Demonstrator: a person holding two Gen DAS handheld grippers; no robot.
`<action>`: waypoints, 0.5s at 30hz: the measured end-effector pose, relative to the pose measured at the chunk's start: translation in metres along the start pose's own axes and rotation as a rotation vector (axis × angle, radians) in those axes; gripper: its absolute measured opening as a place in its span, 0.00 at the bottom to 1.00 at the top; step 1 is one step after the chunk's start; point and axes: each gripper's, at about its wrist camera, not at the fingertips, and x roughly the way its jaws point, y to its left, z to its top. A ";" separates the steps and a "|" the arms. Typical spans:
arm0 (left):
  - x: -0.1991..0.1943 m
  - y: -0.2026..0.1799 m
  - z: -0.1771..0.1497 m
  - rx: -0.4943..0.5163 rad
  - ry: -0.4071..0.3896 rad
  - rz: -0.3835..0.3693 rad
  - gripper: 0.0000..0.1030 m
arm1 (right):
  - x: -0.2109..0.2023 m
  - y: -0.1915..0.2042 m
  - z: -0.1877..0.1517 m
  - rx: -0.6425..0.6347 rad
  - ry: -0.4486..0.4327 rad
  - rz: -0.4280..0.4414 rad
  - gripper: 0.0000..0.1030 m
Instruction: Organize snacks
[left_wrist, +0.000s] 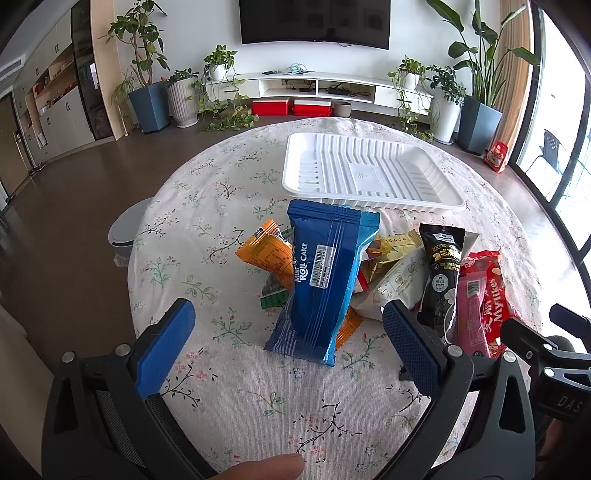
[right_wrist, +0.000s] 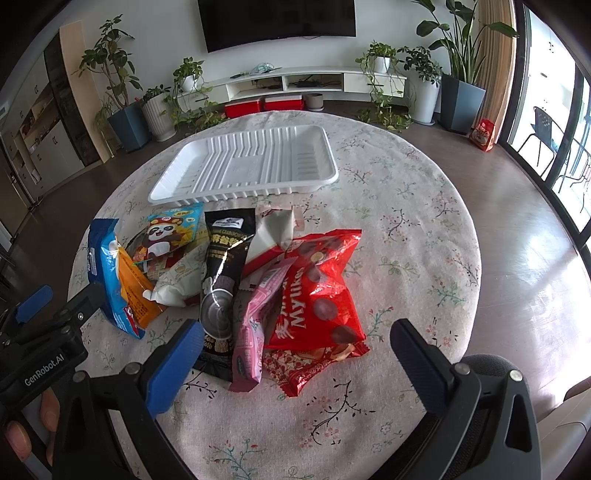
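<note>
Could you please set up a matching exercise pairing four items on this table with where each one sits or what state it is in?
Things:
1. white tray
2. blue roll cake pack
3. red Mylikes bag
4. black sachet

Descriptions:
A. leaning up on the orange pack at the left end of the pile
B. empty, at the far side of the table behind the pile
C. at the right end of the pile, lying over another red pack
D. in the middle of the pile, beside the pink pack

Pairs: 1-B, 2-A, 3-C, 4-D
</note>
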 end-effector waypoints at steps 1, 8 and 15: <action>0.000 0.000 0.000 0.000 0.000 -0.001 1.00 | 0.000 0.000 0.000 -0.001 0.001 0.000 1.00; 0.000 0.000 0.000 0.000 0.001 0.000 1.00 | 0.000 0.000 0.000 -0.001 0.002 0.000 1.00; 0.000 0.000 0.000 0.000 0.001 0.000 1.00 | 0.001 0.000 0.000 0.000 0.003 0.001 1.00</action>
